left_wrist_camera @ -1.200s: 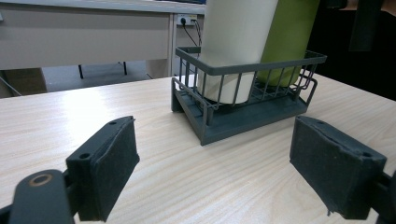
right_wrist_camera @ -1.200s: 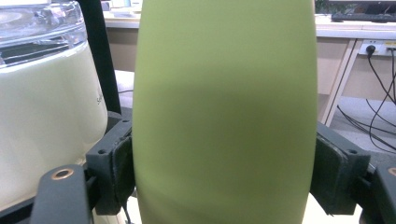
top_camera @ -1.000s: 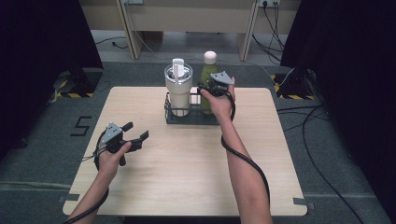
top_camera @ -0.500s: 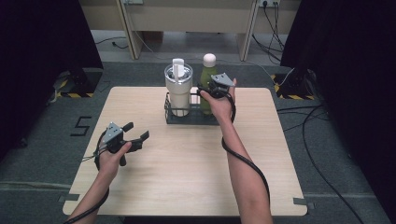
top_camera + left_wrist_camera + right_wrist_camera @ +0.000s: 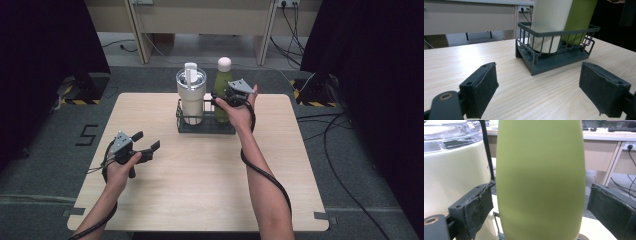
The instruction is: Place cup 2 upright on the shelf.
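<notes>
Left claw (image 5: 147,148): black body, grey three-cornered plate on top, black cable trailing along the forearm. Jaws black, each faced with a dark fabric pad (image 5: 484,85); a brass-coloured ringed hole near the left jaw's base.

Right claw (image 5: 223,96): same build, grey plate, thick black cable looping along the forearm. Pads (image 5: 477,207) frayed at edges.

Forearms bare; no sleeves.

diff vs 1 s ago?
The right gripper has just been opening its jaws: they now stand apart on either side of the green bottle, pads clear, so it is let go. Bottle and white tumbler stay in the wire basket; the left gripper stays open.
</notes>
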A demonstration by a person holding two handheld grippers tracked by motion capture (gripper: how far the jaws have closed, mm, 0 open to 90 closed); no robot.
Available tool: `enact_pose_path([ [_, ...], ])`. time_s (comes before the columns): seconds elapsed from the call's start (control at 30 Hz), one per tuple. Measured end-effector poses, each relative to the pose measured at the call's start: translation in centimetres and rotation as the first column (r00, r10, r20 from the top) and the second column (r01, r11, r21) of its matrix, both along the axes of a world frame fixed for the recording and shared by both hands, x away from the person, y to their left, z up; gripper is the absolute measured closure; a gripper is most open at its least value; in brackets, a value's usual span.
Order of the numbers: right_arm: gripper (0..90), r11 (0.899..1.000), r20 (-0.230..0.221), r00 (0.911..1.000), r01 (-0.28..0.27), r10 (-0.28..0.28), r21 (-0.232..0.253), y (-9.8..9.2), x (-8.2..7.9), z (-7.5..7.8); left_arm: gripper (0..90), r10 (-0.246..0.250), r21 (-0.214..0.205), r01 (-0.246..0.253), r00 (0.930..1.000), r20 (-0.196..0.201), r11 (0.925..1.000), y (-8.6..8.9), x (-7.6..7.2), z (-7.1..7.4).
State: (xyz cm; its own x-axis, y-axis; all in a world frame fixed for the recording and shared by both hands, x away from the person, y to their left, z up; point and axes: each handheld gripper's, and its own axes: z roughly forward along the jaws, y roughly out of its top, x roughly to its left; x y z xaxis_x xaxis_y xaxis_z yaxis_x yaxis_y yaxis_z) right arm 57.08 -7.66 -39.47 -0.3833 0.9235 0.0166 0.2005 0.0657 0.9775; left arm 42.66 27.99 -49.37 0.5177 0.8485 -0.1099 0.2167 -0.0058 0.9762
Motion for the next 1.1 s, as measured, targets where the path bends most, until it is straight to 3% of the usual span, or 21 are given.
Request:
enact_pose_path([
  [0.47, 3.5, 1.0, -0.012, 0.9998, -0.019, 0.019, -0.004, -1.1, -1.8, 0.0, 14.2, 0.007, 0.007, -0.007, 1.0, -0.002, 1.0, 0.1, -0.1, -0.1],
  [0.57, 3.0, 0.999, 0.0, 0.9998, -0.02, 0.02, -0.043, -1.1, -2.3, -0.1, 14.3, 0.008, 0.007, -0.008, 1.0, -0.003, 0.9999, 0.0, -0.1, -0.1],
  [1.1, 2.4, 0.999, -0.009, 0.9995, -0.029, 0.029, -0.014, -3.1, -5.1, -0.9, 14.2, 0.018, 0.015, -0.018, 0.9998, 0.002, 0.9997, 0.3, -0.2, 0.1],
])
